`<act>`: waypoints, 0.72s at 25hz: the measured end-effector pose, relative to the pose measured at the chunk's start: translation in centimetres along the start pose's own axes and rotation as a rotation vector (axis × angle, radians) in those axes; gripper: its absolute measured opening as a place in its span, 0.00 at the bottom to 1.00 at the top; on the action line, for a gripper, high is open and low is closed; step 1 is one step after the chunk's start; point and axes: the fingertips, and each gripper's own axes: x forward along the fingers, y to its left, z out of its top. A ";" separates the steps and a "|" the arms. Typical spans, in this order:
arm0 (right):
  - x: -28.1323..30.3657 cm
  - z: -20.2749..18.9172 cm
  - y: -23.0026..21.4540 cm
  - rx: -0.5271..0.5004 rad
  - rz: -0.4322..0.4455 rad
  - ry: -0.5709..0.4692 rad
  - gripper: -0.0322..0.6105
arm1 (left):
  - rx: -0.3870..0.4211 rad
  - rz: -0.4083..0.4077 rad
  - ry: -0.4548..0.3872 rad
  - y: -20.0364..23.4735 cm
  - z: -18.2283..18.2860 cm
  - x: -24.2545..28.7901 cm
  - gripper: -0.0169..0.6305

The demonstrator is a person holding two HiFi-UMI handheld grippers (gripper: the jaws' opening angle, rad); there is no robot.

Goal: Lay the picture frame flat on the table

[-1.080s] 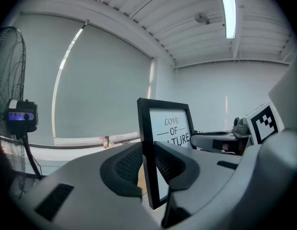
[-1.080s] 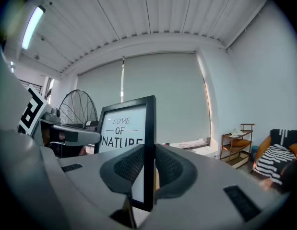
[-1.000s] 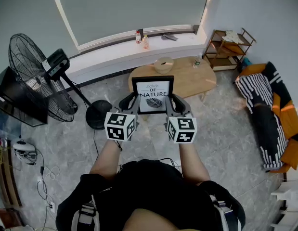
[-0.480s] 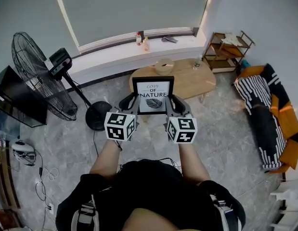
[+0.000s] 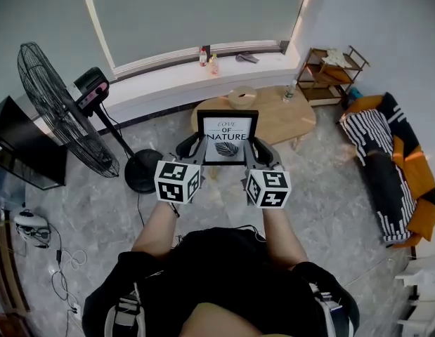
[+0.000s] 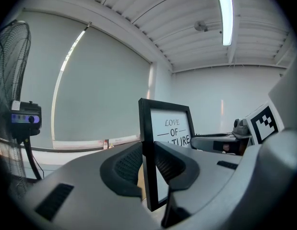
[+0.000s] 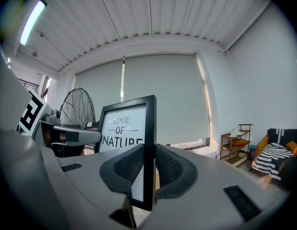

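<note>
A black picture frame (image 5: pixel 228 137) with a white print reading "LOVE OF NATURE" is held upright in the air between both grippers, in front of the oval wooden table (image 5: pixel 287 118). My left gripper (image 5: pixel 196 144) is shut on the frame's left edge (image 6: pixel 147 166). My right gripper (image 5: pixel 254 146) is shut on its right edge (image 7: pixel 149 162). In each gripper view the black edge stands upright between the two ribbed pads. The frame's lower part is hidden behind the gripper bodies.
A round wooden bowl (image 5: pixel 242 97) and a small glass (image 5: pixel 288 91) stand on the table. A big standing fan (image 5: pixel 69 125) is at the left, a wooden shelf (image 5: pixel 334 69) and a striped sofa (image 5: pixel 393 167) at the right. Bottles (image 5: pixel 206 57) sit on the window sill.
Both grippers with the frame have moved forward toward the table; the table and the fan now appear closer and shifted in the head view. The grip on the frame looks unchanged.
</note>
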 end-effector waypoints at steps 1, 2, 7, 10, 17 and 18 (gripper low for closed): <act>0.2 -0.1 0.4 -0.001 -0.005 -0.001 0.19 | 0.001 -0.004 -0.002 0.5 -0.1 -0.1 0.17; 0.3 -0.2 0.9 -0.003 -0.009 -0.002 0.19 | 0.000 -0.007 -0.003 0.9 -0.2 -0.2 0.17; 1.3 -0.4 1.8 -0.015 -0.018 0.003 0.19 | -0.009 -0.022 -0.004 2.3 -0.7 -0.3 0.17; 2.1 -0.4 2.0 -0.014 -0.009 0.004 0.19 | -0.009 -0.011 -0.011 3.0 -0.6 -0.1 0.17; 5.9 -0.7 0.7 -0.010 0.020 0.003 0.19 | -0.008 0.018 0.002 4.8 -0.9 3.0 0.17; 6.5 -0.6 0.2 -0.004 0.024 0.002 0.19 | -0.003 0.021 0.004 5.0 -0.8 3.7 0.17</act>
